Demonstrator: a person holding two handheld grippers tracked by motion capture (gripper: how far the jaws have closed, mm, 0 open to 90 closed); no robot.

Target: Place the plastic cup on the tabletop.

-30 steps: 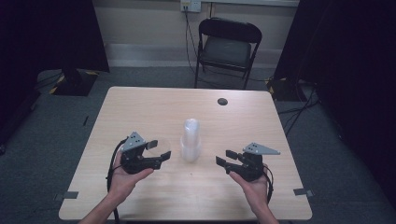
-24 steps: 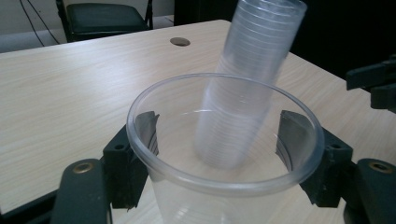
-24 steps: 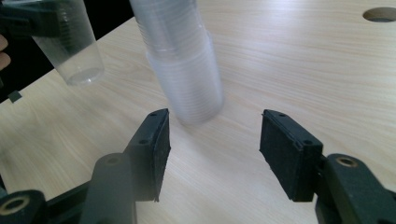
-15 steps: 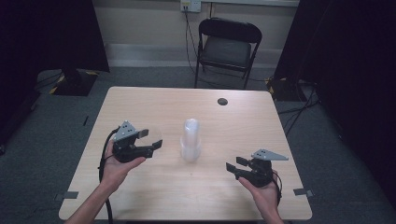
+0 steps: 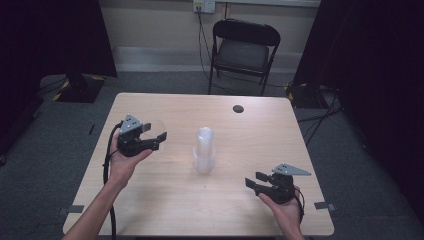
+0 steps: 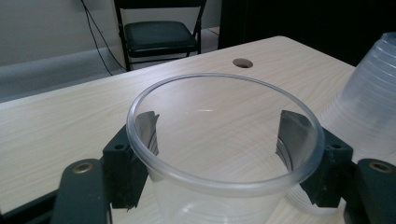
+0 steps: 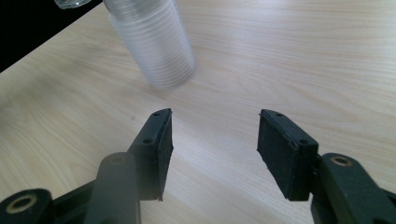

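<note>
Left gripper view looks straight into a clear, thin-walled round plastic cup, its rolled rim glossy, pinched from outside between the two black jaws of the left gripper, the pads pressing its wall on both sides. In the high view that left gripper has carried the cup off to the left and a little farther up the table since a second ago, well apart from the upside-down stack of ribbed translucent cups at the middle of the pale wood-grain table. One cup looks to be freed from the stack and ready to be set down. The right gripper, jaws spread and holding nothing, has drawn back toward the near right edge.
</note>
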